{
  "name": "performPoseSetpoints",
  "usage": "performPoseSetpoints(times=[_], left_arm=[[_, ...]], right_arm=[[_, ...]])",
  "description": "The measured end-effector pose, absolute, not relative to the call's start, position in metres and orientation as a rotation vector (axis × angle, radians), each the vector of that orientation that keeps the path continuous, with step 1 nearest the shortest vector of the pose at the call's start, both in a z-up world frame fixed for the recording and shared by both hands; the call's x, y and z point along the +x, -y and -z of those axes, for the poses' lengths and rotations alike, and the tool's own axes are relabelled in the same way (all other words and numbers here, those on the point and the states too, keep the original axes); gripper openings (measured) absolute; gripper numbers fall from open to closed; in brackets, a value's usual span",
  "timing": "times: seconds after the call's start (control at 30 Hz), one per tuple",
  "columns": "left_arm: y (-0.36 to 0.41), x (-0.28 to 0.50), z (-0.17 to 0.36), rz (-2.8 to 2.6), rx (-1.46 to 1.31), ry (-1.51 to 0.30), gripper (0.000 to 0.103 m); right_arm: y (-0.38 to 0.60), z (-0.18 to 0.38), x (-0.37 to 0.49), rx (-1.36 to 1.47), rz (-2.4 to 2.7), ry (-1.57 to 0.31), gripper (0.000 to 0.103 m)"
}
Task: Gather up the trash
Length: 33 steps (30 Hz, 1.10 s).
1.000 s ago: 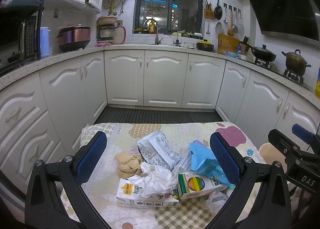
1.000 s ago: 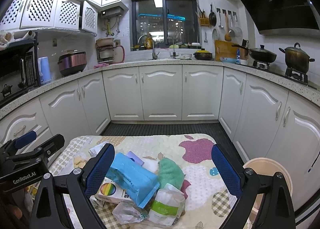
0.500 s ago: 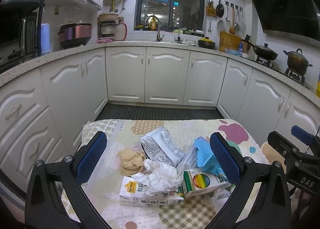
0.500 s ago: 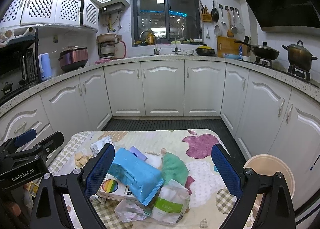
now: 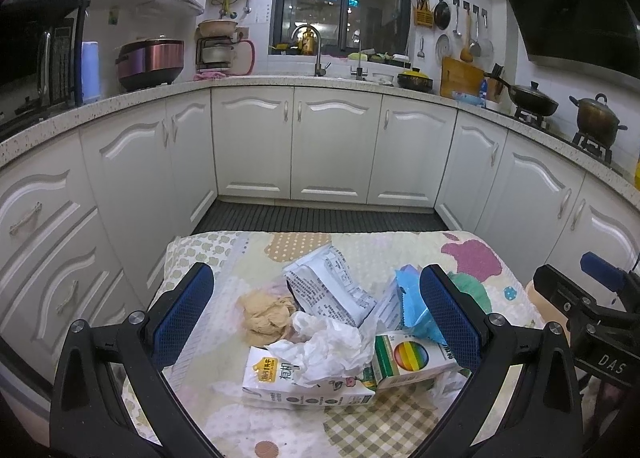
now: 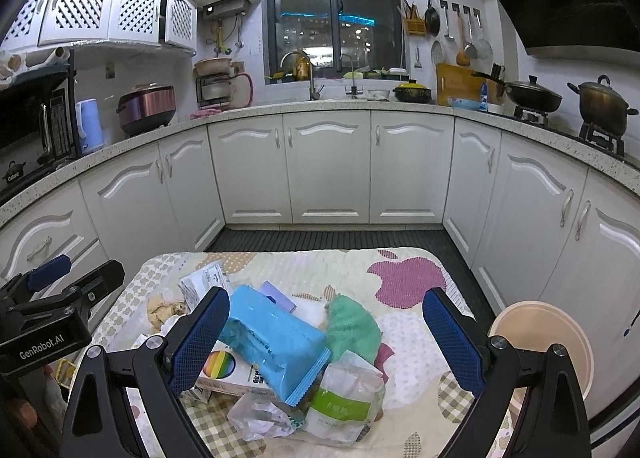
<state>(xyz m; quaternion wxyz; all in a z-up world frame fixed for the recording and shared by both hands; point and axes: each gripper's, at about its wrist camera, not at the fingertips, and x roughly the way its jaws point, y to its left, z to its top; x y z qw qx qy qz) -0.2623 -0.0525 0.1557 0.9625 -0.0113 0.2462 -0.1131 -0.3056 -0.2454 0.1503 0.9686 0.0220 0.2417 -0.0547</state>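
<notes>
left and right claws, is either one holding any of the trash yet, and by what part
Nothing is held. The left claw and the right claw are both open wide above the trash pile on the table, with no fingers touching any piece.

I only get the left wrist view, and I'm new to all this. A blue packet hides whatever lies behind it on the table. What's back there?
Observer: A crumpled green cloth, lying right of the blue packet.
Operator: Anything nearer the camera?
Observer: Yes, a clear bag with a green label, at the pile's front.
Operator: I see something beige at my right edge. What is it?
Observer: A round beige bin, open-topped, beside the table.
</notes>
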Motion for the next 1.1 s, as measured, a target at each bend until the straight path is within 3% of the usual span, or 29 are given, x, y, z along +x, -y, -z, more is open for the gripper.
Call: performPoseSetpoints(times=[0.57,1.1], left_arm=[[0.047,-0.255,-0.144,0.231,-0.02,-0.548,0.103],[0.012,-0.242,-0.104,0.386,0.013,-0.739,0.103]], right_arm=[[0.249,-0.139,-0.295,0.039,0.095,-0.539,0.096],[0.243,-0.11,-0.264,0.037,-0.171,-0.702,0.096]])
